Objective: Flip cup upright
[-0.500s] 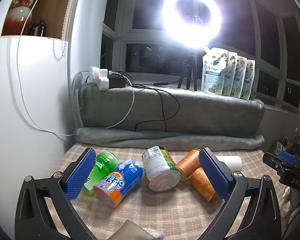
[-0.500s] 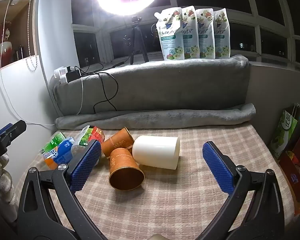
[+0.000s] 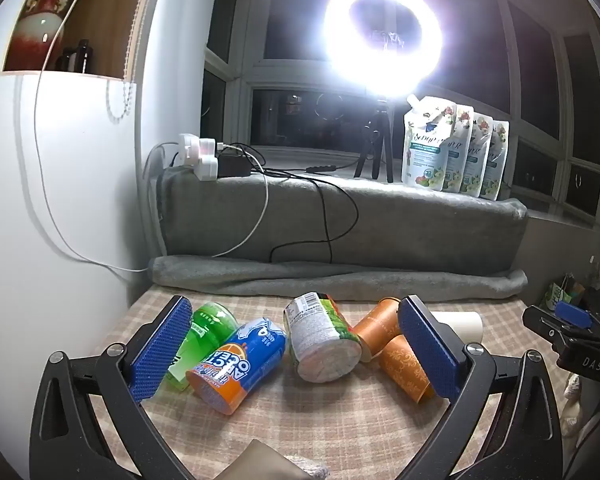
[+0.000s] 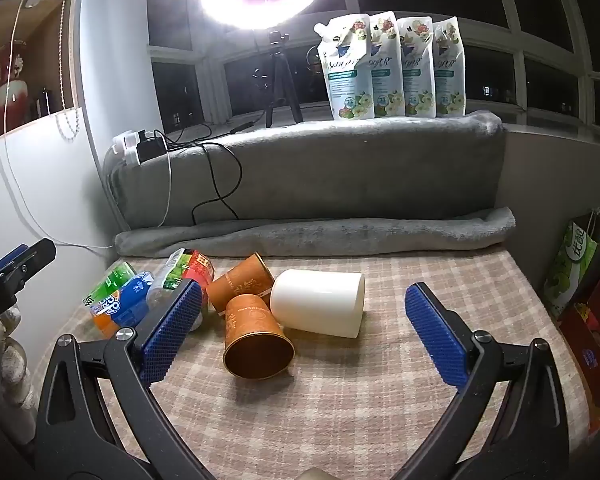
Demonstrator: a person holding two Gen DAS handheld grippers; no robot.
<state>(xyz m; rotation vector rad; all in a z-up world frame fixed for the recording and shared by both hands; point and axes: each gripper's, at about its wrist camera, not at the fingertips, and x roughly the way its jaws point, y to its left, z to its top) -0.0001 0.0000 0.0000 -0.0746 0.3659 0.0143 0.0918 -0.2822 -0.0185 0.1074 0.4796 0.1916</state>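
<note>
Several cups lie on their sides on the checked cloth (image 4: 340,400). A white cup (image 4: 318,306) lies in the middle, with two orange paper cups left of it: a near one (image 4: 254,340) with its mouth toward me and a far one (image 4: 242,280). My right gripper (image 4: 304,332) is open and empty, its blue pads either side of these cups, short of them. In the left wrist view my left gripper (image 3: 296,354) is open and empty before a green cup (image 3: 204,332), a blue-orange cup (image 3: 238,362) and a labelled cup (image 3: 324,340). The orange cups (image 3: 400,354) are partly hidden by its right finger.
A rolled grey blanket (image 4: 312,232) and a grey-covered ledge (image 4: 320,168) bound the far side. A ring light on a tripod (image 4: 276,80), detergent pouches (image 4: 392,68) and a power strip with cables (image 4: 144,146) stand on the ledge. A white cabinet (image 3: 52,200) is left, bags (image 4: 580,264) right.
</note>
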